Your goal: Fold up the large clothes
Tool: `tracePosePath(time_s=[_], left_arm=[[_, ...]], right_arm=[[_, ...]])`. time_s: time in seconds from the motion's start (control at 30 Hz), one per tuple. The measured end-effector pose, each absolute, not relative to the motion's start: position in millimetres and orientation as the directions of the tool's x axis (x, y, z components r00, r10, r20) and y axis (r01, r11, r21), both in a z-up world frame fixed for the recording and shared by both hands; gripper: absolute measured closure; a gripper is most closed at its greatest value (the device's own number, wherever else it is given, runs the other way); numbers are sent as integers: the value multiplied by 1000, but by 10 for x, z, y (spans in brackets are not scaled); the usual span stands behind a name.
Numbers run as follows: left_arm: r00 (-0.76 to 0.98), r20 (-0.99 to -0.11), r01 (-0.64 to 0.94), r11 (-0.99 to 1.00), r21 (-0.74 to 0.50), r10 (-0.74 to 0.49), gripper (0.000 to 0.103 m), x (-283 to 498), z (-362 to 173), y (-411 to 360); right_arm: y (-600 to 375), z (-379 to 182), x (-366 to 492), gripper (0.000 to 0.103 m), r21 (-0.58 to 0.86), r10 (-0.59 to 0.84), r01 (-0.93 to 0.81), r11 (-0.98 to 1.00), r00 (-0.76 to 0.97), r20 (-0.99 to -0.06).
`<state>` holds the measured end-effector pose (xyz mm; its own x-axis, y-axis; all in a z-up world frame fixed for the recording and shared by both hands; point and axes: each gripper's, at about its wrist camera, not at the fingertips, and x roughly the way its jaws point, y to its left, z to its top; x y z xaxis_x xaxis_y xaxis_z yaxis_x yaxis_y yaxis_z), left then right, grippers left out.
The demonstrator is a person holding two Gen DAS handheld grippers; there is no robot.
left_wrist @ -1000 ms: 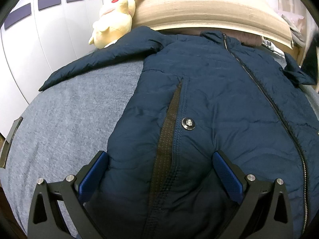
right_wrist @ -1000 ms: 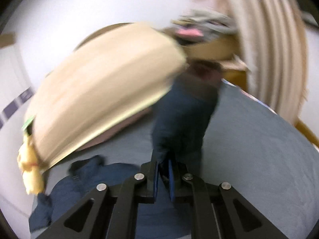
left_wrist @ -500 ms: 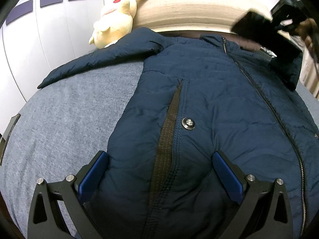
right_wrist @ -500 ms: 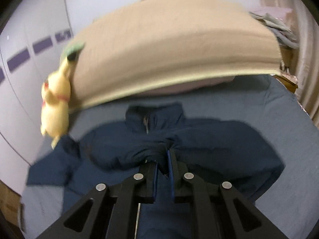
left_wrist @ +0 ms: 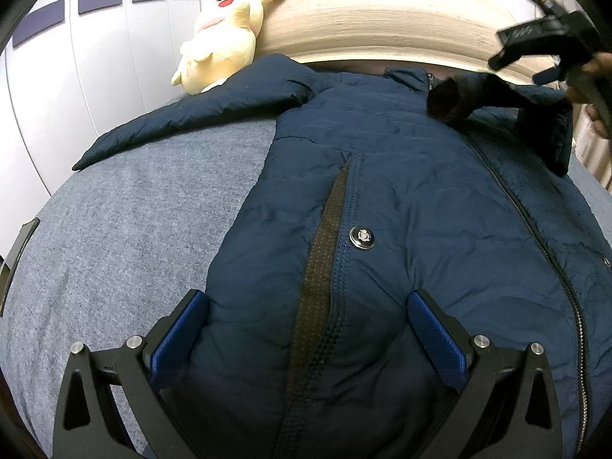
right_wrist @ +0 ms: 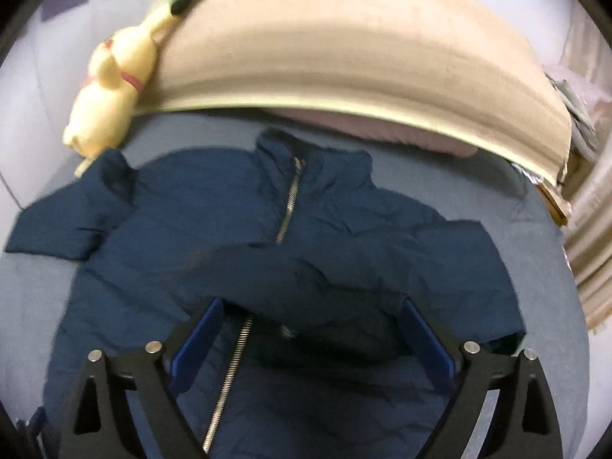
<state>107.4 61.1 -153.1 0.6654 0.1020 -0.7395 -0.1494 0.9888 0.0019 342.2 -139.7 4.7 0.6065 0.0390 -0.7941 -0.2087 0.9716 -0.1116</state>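
Observation:
A navy puffer jacket (left_wrist: 420,210) lies zipped, front up, on a grey bed (left_wrist: 134,229). My left gripper (left_wrist: 308,302) stands open over its lower left front, one finger on each side of the pocket slit and snap button (left_wrist: 361,238), and the pads do not pinch. My right gripper (right_wrist: 311,306) hovers over the jacket (right_wrist: 191,229) with its jaws opening. The right sleeve (right_wrist: 325,279) is draped loose across the chest and zip, between the spread fingers. In the left wrist view its dark cuff (left_wrist: 451,99) hangs by the collar. The other sleeve (left_wrist: 183,122) stretches out flat.
A yellow plush toy (left_wrist: 222,34) leans against the beige padded headboard (left_wrist: 382,19) at the bed's head. White cupboard doors (left_wrist: 57,76) stand to the left. A curtain (right_wrist: 589,248) and a heap of clothes (right_wrist: 573,99) sit on the right. Grey sheet lies bare around the jacket.
My right gripper, shut on the sleeve, swung it from beside the bed over the jacket's front, then opened and let it go. The left gripper has not moved.

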Motion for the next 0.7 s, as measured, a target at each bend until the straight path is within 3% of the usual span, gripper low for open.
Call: tracePosePath(time_s=[0.17, 0.3, 0.43, 0.57, 0.7], left_arm=[[664, -741, -149, 989, 1, 101, 0, 1074, -1530, 610], [646, -757, -149, 989, 5, 101, 0, 1092, -1504, 610], [596, -797, -140, 990, 14, 95, 0, 1149, -1398, 622], [619, -783, -137, 990, -27, 64, 0, 1189, -1108, 590], [629, -769, -47, 983, -179, -110, 0, 1494, -750, 384]], right_arm=[[-1776, 304, 2915, 1, 55, 180, -201, 978, 676, -714], [-2316, 116, 2438, 0, 209, 241, -132, 969, 686, -686], [-2973, -180, 1992, 0, 216, 112, 47, 975, 741, -663], [-3683, -471, 1689, 0, 213, -44, 253, 944, 734, -677], [-4108, -737, 1592, 0, 259, -77, 352, 899, 711, -699]])
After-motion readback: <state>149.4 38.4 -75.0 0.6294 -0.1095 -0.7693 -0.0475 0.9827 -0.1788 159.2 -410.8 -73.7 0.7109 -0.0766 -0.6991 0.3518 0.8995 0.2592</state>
